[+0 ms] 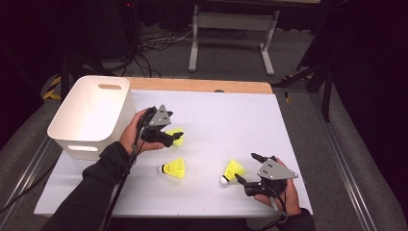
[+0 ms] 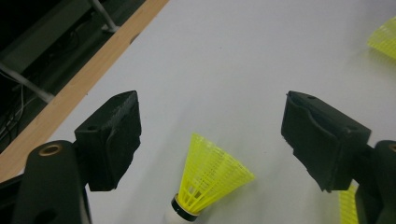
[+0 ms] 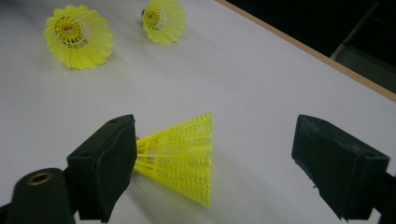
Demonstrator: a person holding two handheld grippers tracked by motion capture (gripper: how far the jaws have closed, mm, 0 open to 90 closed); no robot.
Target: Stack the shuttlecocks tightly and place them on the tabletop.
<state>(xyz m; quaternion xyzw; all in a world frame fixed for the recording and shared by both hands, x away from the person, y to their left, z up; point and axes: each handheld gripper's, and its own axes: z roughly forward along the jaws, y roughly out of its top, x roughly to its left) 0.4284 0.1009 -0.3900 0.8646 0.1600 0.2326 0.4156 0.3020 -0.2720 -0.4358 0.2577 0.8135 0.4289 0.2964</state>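
Note:
Three yellow shuttlecocks lie on the white table top. One shuttlecock (image 1: 177,138) (image 2: 210,179) lies under my left gripper (image 1: 169,134) (image 2: 210,135), whose jaws stand open and apart from it. A second shuttlecock (image 1: 174,168) rests alone near the middle. The third shuttlecock (image 1: 232,172) (image 3: 182,156) lies on its side in front of my right gripper (image 1: 247,167) (image 3: 215,128). That gripper is open, and the skirt lies close against one jaw. The other two shuttlecocks (image 3: 79,42) (image 3: 163,18) lie farther off in the right gripper view.
A white plastic bin (image 1: 91,115) with handle slots stands at the table's left, just beside the left hand. The wooden table edge (image 1: 202,85) runs along the far side. Beyond it are desk legs (image 1: 231,43) and cables on the floor.

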